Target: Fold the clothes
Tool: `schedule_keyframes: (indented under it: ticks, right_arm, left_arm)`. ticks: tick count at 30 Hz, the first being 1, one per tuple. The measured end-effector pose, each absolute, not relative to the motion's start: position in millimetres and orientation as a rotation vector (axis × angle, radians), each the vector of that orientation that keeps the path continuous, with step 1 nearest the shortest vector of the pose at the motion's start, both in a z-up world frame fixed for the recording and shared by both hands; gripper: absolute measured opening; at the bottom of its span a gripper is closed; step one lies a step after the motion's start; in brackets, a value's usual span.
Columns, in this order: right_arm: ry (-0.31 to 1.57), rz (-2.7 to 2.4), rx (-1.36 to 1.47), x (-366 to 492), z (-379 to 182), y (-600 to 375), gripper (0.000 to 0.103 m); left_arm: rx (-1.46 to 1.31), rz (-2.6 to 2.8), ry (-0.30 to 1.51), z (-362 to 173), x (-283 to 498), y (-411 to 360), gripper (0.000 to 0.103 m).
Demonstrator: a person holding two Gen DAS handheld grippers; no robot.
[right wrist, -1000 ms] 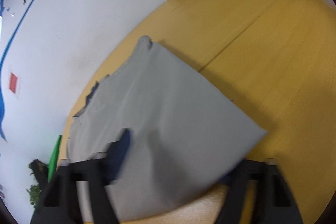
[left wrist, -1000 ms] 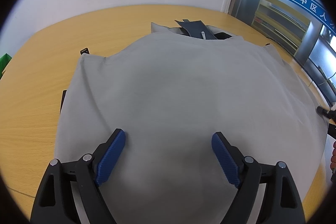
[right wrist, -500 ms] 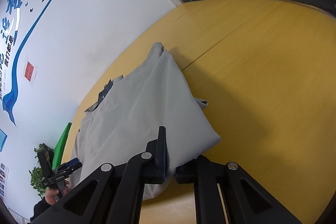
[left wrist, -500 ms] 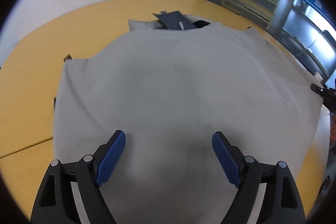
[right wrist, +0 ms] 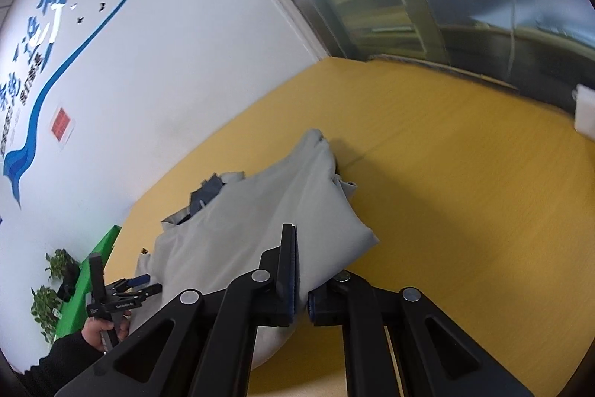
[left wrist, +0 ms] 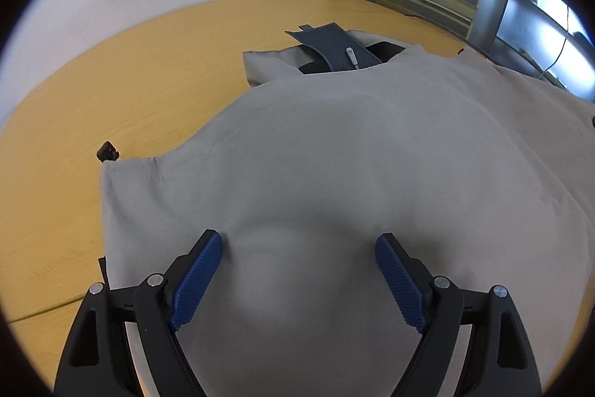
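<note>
A grey garment (left wrist: 334, 173) lies spread on the yellow wooden table (left wrist: 111, 80), with a dark blue lining and a white zipper pull (left wrist: 351, 56) at its far end. My left gripper (left wrist: 297, 270) is open, its blue pads over the garment's near edge with cloth between them. My right gripper (right wrist: 301, 289) is shut on the garment (right wrist: 267, 211) at its near right corner and lifts that edge off the table (right wrist: 465, 211). The left gripper also shows in the right wrist view (right wrist: 137, 285), held in a hand.
A small black clip (left wrist: 108, 151) lies on the table by the garment's left corner. A white wall stands behind the table, glass panels to the right. A white object (right wrist: 585, 110) sits at the table's far right. Green plants (right wrist: 52, 281) stand beyond the left edge.
My right gripper closed on the garment's corner and raised it, bunching the cloth. My left gripper stayed open and shifted left along the near edge.
</note>
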State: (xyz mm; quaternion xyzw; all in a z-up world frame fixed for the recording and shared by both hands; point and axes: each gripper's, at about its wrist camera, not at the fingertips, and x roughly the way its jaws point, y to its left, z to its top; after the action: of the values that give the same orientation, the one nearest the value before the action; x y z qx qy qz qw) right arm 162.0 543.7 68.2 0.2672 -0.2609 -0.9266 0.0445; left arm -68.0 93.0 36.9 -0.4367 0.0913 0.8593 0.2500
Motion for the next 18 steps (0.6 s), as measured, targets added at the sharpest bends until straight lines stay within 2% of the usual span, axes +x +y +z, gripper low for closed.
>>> schedule_keyframes:
  ticks: [10, 14, 18]
  right_arm:
    - [-0.397, -2.554, 0.562, 148.4, 136.4, 371.2, 0.004]
    - [-0.294, -2.397, 0.587, 146.1, 128.3, 291.1, 0.004]
    - [-0.271, -2.256, 0.664, 147.9, 104.9, 231.9, 0.004]
  left_arm:
    - [-1.191, 2.337, 0.224, 35.4, -68.6, 92.9, 0.085]
    - [-1.188, 2.332, 0.188, 35.9, -69.8, 92.1, 0.085]
    - [-1.182, 2.324, 0.139, 36.7, -71.8, 88.4, 0.085]
